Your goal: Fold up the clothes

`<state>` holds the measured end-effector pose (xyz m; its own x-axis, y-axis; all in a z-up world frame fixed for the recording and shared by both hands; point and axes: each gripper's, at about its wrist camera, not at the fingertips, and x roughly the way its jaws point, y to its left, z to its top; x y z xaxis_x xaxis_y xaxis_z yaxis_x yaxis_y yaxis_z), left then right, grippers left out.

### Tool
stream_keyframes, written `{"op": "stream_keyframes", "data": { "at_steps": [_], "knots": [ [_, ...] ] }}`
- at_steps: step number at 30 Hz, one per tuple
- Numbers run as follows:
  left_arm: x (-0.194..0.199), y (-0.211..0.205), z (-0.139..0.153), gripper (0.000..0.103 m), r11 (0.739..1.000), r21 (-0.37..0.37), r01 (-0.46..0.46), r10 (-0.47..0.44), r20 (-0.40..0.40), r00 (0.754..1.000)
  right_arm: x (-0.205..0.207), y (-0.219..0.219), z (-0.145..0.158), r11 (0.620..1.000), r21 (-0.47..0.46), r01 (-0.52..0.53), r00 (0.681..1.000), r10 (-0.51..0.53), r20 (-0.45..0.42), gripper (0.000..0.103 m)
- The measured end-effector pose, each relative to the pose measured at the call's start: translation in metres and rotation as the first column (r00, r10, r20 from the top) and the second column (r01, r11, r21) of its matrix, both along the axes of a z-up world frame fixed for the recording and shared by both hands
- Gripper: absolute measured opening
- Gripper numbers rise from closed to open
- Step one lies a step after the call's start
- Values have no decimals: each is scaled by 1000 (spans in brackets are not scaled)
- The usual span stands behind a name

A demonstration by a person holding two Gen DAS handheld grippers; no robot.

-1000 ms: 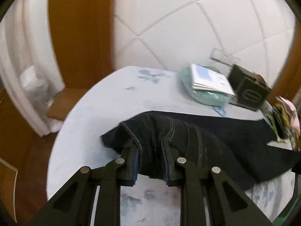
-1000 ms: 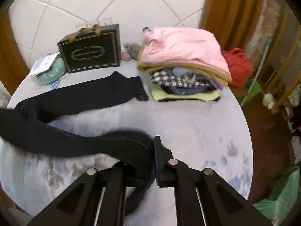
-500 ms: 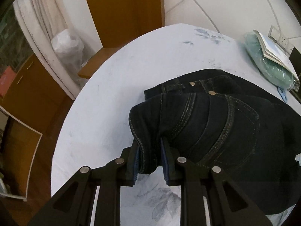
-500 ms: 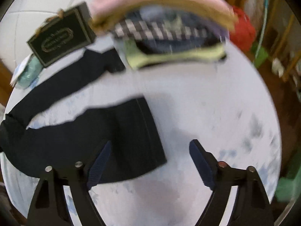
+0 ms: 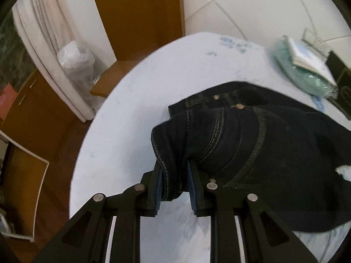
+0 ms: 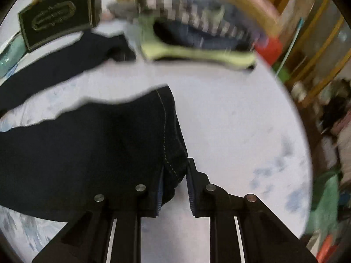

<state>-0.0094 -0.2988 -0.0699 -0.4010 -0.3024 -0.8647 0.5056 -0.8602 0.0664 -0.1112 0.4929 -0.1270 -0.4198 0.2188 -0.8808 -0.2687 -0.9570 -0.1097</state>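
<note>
Dark blue jeans (image 5: 252, 153) lie on a round table with a pale floral cloth (image 5: 131, 120). In the left wrist view the waist end is folded over, showing seams and rivets. My left gripper (image 5: 175, 179) is shut on a bunched edge of the waistband. In the right wrist view one jeans leg (image 6: 87, 149) stretches left across the table, and my right gripper (image 6: 174, 182) is shut on its hem corner. The other leg (image 6: 54, 72) lies farther back, pointing toward the box.
A blurred stack of folded clothes (image 6: 197, 28) stands at the table's far side, with a dark gift box (image 6: 57, 19) left of it. A teal packet with papers (image 5: 302, 74) sits at the back right. Off the table's left edge are a plastic bag (image 5: 74, 65) and wooden furniture.
My right gripper, wide open half a second ago, has shut on the leg hem and moved nearer the clothes stack. My left gripper keeps its hold on the waistband and has shifted slightly.
</note>
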Motion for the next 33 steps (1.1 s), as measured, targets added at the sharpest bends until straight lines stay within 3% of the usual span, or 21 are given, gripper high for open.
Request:
{"op": "stream_keyframes", "data": {
  "at_steps": [2, 4, 7, 9, 11, 13, 15, 19, 20, 21, 23, 25, 27, 28, 29, 30, 31, 32, 33],
  "knots": [
    [20, 4, 22, 20, 1000, 0, 17, -17, -38, 999, 17, 2, 25, 999, 44, 12, 999, -10, -48, 18],
    [48, 8, 44, 5, 1000, -20, 10, -11, -72, 997, 33, 4, 51, 996, 87, 26, 995, -17, -97, 18],
    [97, 6, 68, 5, 999, -48, -17, 12, -108, 994, 59, 6, 89, 988, 149, 51, 985, -25, -170, 18],
    [118, 4, 62, 5, 1000, -21, -10, 9, -78, 997, 74, 24, 88, 993, 98, 68, 989, -54, -134, 18],
    [126, 4, 47, 5, 1000, 12, 12, -11, -56, 998, 76, 36, 63, 994, 76, 78, 995, -73, -75, 18],
    [122, 4, 26, 17, 998, 51, 24, -22, -44, 999, 74, 44, 36, 995, 32, 93, 995, -93, -28, 18],
    [113, 5, 5, 65, 998, 62, 28, -26, -30, 999, 70, 47, 10, 994, -38, 106, 994, -107, -5, 18],
    [95, 6, -38, 68, 995, 103, 16, -16, -1, 1000, 66, 45, -11, 987, -106, 122, 992, -124, -11, 22],
    [92, 6, -46, 68, 993, 120, 9, -9, -2, 1000, 67, 46, -12, 983, -129, 127, 991, -130, -20, 32],
    [89, 6, -54, 68, 990, 139, 4, -2, -16, 1000, 69, 47, -13, 980, -152, 132, 990, -138, -29, 51],
    [82, 7, -65, 68, 986, 166, -8, 17, -53, 998, 70, 47, -16, 971, -190, 143, 987, -154, -42, 73],
    [73, 10, -72, 68, 982, 189, -20, 34, -72, 997, 71, 49, -20, 961, -224, 161, 983, -176, -48, 75],
    [62, 15, -81, 68, 977, 213, -34, 54, -85, 995, 70, 51, -29, 945, -274, 181, 979, -200, -42, 94],
    [58, 17, -85, 68, 976, 215, -43, 62, -80, 995, 68, 52, -35, 934, -302, 191, 977, -210, -32, 95],
    [55, 19, -89, 58, 975, 218, -51, 69, -74, 995, 64, 48, -41, 937, -294, 187, 979, -201, -19, 95],
    [52, 21, -91, 30, 973, 223, -56, 73, -68, 995, 59, 43, -46, 942, -282, 181, 982, -190, -5, 90],
    [51, 23, -90, 24, 974, 218, -66, 80, -57, 995, 55, 39, -51, 947, -270, 175, 984, -180, 8, 77],
    [50, 24, -88, 19, 974, 212, -74, 86, -47, 995, 51, 34, -56, 951, -257, 169, 985, -169, 22, 46],
    [53, 25, -81, 18, 975, 207, -76, 86, -42, 995, 45, 27, -55, 967, -201, 157, 988, -153, 37, 42]
  ]
}}
